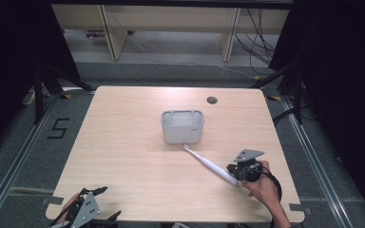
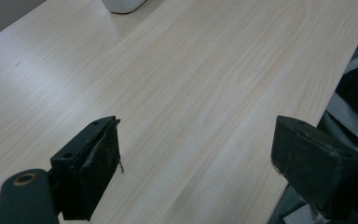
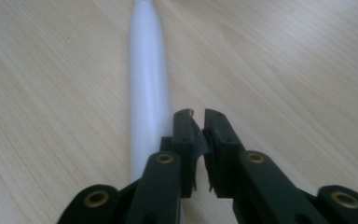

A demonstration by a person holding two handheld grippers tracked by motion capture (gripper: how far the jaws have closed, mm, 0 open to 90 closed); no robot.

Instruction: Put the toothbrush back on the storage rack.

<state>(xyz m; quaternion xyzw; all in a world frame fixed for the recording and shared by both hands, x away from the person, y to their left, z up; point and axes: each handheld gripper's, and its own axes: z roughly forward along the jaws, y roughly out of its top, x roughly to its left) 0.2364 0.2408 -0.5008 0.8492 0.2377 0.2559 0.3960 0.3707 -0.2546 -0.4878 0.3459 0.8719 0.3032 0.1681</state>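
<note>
A white electric toothbrush (image 1: 209, 164) lies flat on the wooden table (image 1: 123, 156), its brush head next to a pale grey open-topped box (image 1: 182, 126). My right gripper (image 1: 231, 170) is at the handle end, held by a hand from the lower right. In the right gripper view its jaws (image 3: 197, 114) are all but together with nothing between them, and the toothbrush (image 3: 147, 84) runs away just left of the left jaw. My left gripper (image 1: 108, 202) rests at the front left corner, its jaws (image 2: 196, 135) wide open over bare table.
The box's corner (image 2: 123, 5) shows at the top of the left gripper view. A round cable hole (image 1: 212, 100) sits near the table's far edge. Dark curtains and frame posts stand on both sides, and floor lies beyond every table edge.
</note>
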